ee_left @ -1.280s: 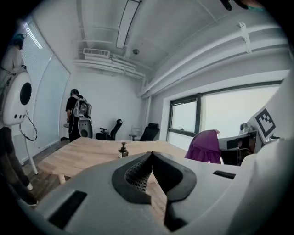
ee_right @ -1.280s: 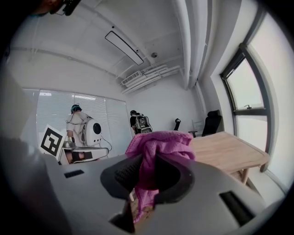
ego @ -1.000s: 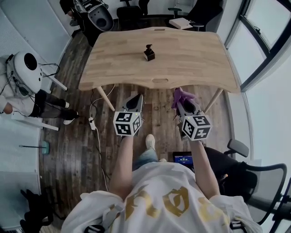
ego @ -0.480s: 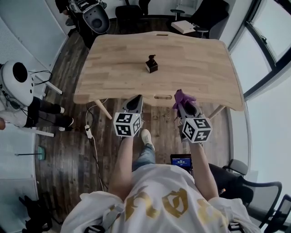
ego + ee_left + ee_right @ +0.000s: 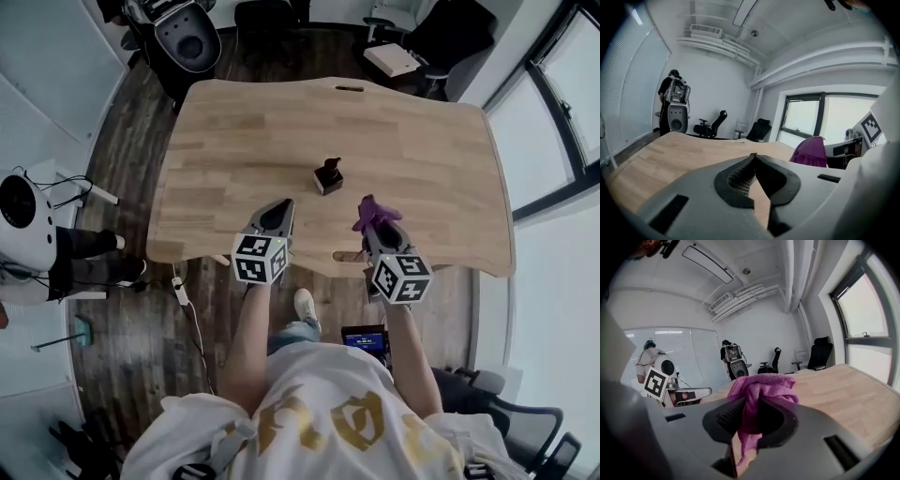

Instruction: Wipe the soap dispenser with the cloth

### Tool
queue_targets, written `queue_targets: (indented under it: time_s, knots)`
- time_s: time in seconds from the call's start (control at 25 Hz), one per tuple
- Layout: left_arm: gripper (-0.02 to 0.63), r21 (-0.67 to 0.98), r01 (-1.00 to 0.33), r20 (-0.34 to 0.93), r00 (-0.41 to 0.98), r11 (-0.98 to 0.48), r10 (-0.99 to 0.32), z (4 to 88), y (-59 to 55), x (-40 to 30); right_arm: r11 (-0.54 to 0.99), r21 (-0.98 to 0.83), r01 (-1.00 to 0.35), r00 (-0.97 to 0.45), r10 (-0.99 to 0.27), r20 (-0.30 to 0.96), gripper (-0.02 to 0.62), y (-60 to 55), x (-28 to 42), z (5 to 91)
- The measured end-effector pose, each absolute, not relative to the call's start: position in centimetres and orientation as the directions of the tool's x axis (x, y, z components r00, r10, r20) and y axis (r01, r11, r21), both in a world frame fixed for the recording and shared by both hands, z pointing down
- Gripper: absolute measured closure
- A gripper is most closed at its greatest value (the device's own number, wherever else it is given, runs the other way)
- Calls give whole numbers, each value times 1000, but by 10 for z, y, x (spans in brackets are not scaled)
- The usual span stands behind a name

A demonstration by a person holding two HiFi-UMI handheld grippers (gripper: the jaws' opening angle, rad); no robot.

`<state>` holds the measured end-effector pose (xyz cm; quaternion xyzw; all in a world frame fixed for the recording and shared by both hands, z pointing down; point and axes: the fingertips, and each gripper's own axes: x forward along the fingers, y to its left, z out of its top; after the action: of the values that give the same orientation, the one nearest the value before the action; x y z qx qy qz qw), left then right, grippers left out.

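A small dark soap dispenser (image 5: 328, 176) stands upright near the middle of the wooden table (image 5: 244, 131). My right gripper (image 5: 375, 217) hangs over the table's near edge, shut on a bunched purple cloth (image 5: 374, 212) (image 5: 759, 392); the cloth sits just right of and nearer than the dispenser, apart from it. Over the near edge to the left, my left gripper (image 5: 276, 217) is shut with nothing in it; its closed tips (image 5: 753, 158) point across the tabletop. From the left gripper view the cloth (image 5: 811, 152) shows at the right. Neither gripper view shows the dispenser.
Office chairs (image 5: 183, 37) stand beyond the table's far side. A white rounded device (image 5: 21, 220) on a stand is on the floor at the left. A cable (image 5: 192, 309) runs over the wooden floor under the near edge. Windows (image 5: 572, 103) line the right side.
Both grippers have moved forward from in front of the table to over its near edge, the cloth still in the right one. The dispenser now lies much closer to them.
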<state>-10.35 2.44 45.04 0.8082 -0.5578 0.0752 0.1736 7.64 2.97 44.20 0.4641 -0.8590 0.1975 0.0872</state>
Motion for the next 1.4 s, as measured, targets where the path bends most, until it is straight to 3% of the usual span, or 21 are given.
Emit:
queue_targets:
  time_s: [0.48,1.4]
  knots:
    - [597,222,-880,327,473,-420,-818,466,-72,-114,434,-269,-860,-507,-786,354,528,-49,48,454]
    - [597,193,-865,336,502,-463,-797,466,-102,-101,451,-299,-841,-533,-782,322,528,-79,49,457]
